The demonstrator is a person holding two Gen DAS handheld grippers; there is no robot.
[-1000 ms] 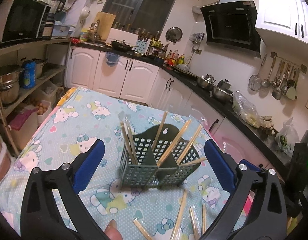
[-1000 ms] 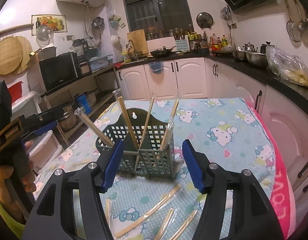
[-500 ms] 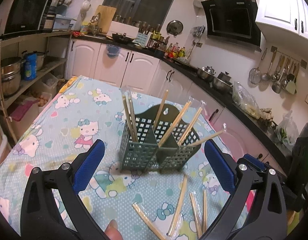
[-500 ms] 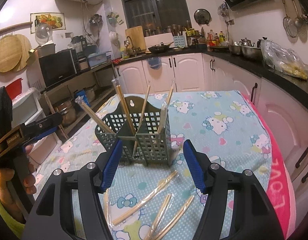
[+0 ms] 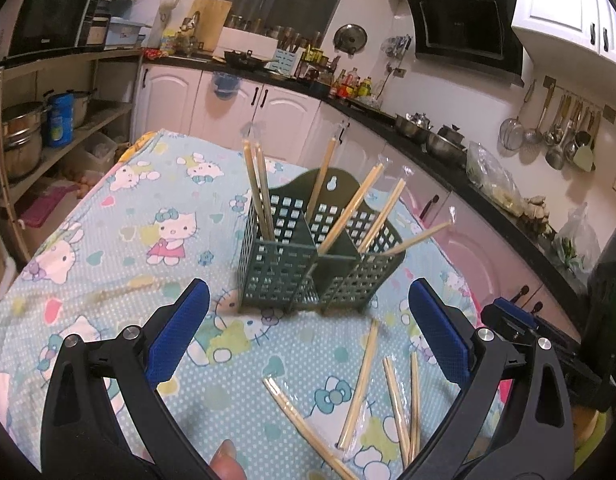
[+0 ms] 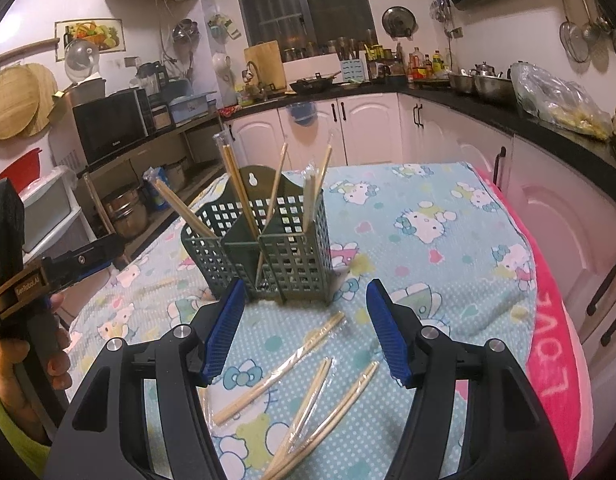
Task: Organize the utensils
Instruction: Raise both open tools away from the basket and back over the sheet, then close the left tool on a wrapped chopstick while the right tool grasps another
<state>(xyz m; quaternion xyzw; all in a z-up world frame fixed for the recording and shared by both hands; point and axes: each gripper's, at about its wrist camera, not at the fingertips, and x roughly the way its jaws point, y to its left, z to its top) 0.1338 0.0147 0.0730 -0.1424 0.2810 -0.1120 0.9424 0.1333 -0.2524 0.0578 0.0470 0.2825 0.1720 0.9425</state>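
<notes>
A green mesh utensil holder (image 5: 308,268) (image 6: 268,248) stands on the table with several wrapped chopstick pairs upright or leaning in its compartments. More wrapped chopstick pairs (image 5: 363,384) (image 6: 296,364) lie flat on the cloth in front of it. My left gripper (image 5: 308,320) is open, its blue pads wide apart, with nothing between them, short of the holder. My right gripper (image 6: 304,320) is also open and empty, just before the holder and over the loose chopsticks. The left gripper (image 6: 68,264), held by a hand, shows at the left of the right wrist view.
The table (image 5: 108,240) wears a light blue cartoon-cat cloth with a pink edge (image 6: 555,344). White cabinets and a dark counter (image 5: 447,160) run close along the right. Shelves with pots (image 5: 20,140) stand to the left.
Both grippers have sunk and tipped down a little, so more of the loose chopsticks on the cloth show. Both stay open and empty.
</notes>
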